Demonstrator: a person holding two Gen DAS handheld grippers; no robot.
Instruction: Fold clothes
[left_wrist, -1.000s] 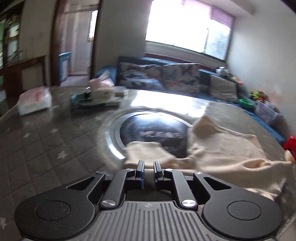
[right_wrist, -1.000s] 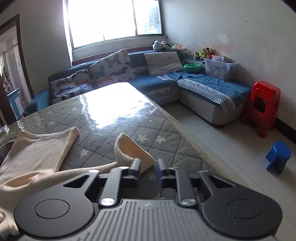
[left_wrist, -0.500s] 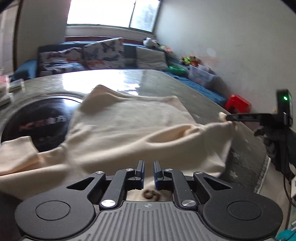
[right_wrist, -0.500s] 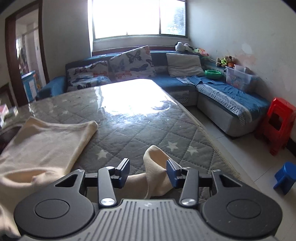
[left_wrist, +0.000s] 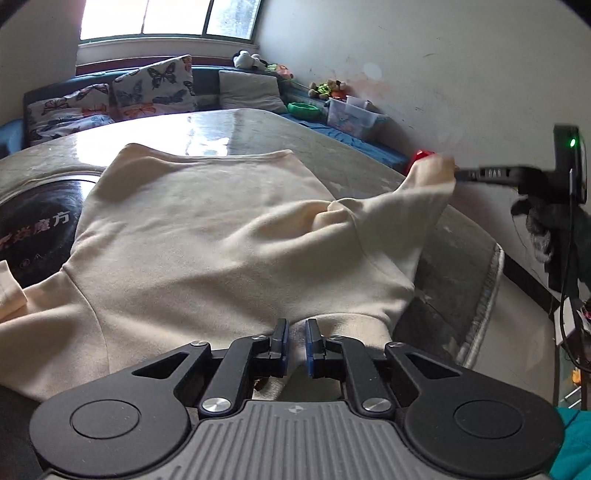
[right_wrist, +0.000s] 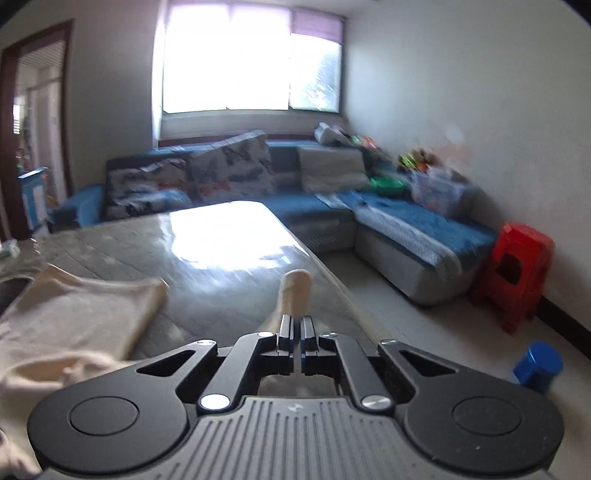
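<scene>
A cream sweater (left_wrist: 207, 236) lies spread on the grey quilted table cover (left_wrist: 454, 295). My left gripper (left_wrist: 295, 341) is at the sweater's near edge. Its fingers are shut and a fold of the cream cloth is pinched between the blue pads. In the right wrist view my right gripper (right_wrist: 297, 326) has its jaws closing tight on the end of a sleeve (right_wrist: 295, 291), and the cuff sticks up past the fingertips. The left wrist view shows the same right gripper (left_wrist: 460, 172) at the far right, holding the sleeve (left_wrist: 424, 184) raised off the table.
A black round plate (left_wrist: 37, 225) is set into the table under the sweater's left side. The table edge (right_wrist: 343, 291) drops to a tiled floor on the right. A blue sofa (right_wrist: 406, 225), a red stool (right_wrist: 517, 273) and a small blue stool (right_wrist: 539, 365) stand beyond it.
The right gripper went from open around the sleeve end to shut on it, and the sleeve now hangs lifted. The left wrist view swung right, from the black plate to over the sweater's body.
</scene>
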